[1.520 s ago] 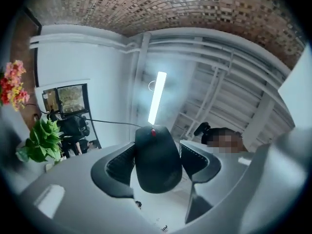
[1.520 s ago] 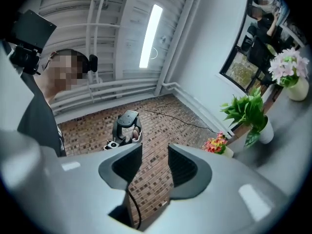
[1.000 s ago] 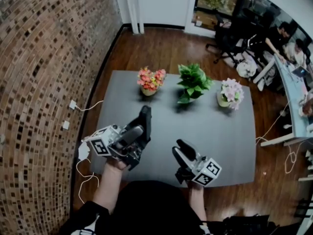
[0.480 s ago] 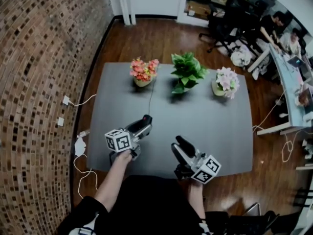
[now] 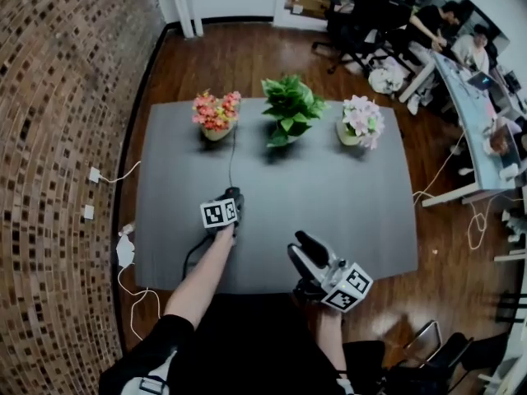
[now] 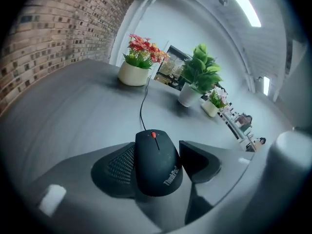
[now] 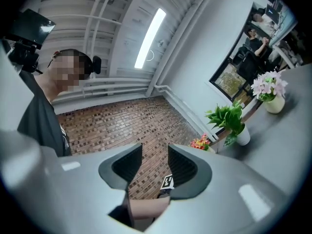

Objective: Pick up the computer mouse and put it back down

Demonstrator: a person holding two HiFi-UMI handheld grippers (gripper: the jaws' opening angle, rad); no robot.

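Left gripper view shows the black computer mouse (image 6: 156, 162) pinched between the two jaws of the left gripper (image 5: 231, 197), low over the grey table (image 5: 346, 204). I can't tell if it touches the top. Its thin cable (image 6: 142, 106) runs off toward the pot of red flowers (image 6: 139, 65). The right gripper (image 5: 303, 245) is near the table's front edge, jaws spread, nothing in them.
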